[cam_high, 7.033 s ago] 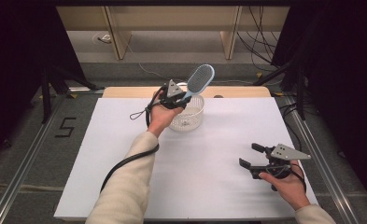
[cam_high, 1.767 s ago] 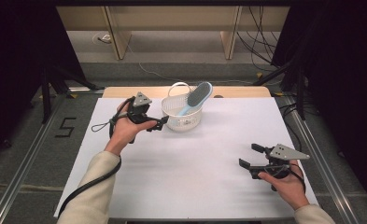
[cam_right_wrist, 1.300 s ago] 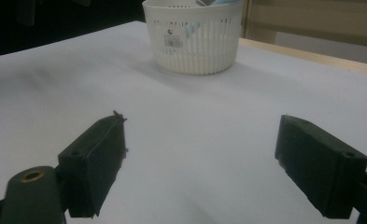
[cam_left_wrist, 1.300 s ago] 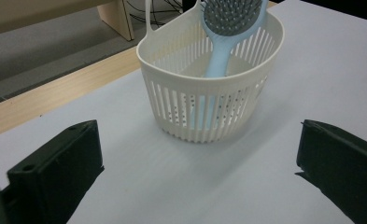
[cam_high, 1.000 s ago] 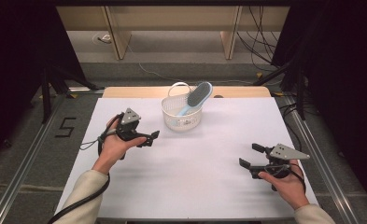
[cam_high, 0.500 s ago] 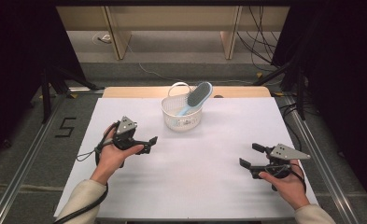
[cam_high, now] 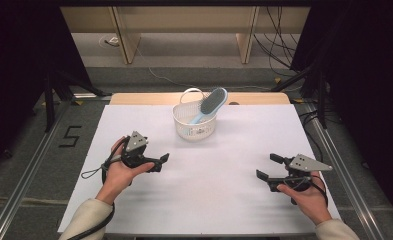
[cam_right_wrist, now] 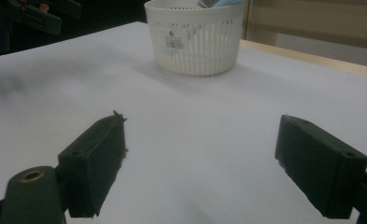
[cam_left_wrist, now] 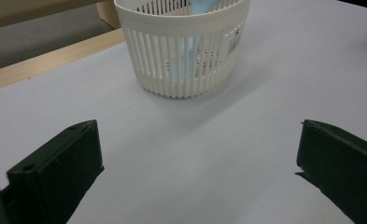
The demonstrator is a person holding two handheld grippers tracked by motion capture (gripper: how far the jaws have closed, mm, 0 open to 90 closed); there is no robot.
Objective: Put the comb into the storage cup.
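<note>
A white slatted basket (cam_high: 194, 126) stands at the back middle of the white table cover (cam_high: 209, 205). A light blue hairbrush (cam_high: 211, 104) with grey bristles leans in it, its head sticking out over the rim to the right. My left gripper (cam_high: 160, 163) is held open and empty, left and in front of the basket, pointing right. My right gripper (cam_high: 267, 166) rests open and empty at the front right. In the left gripper view the basket (cam_left_wrist: 186, 51) is just ahead of the spread jaws. The right gripper view shows the basket (cam_right_wrist: 195, 42) farther off.
A strip of bare wooden tabletop (cam_high: 144, 98) runs behind the white cover. Metal rails flank the table, and a "5" mark (cam_high: 70, 136) lies on the floor at left. Cables (cam_high: 279, 30) trail on the floor at the back right.
My left gripper let go of the hairbrush in the basket, then drew back toward the person and to the left, open. The right gripper has stayed put.
</note>
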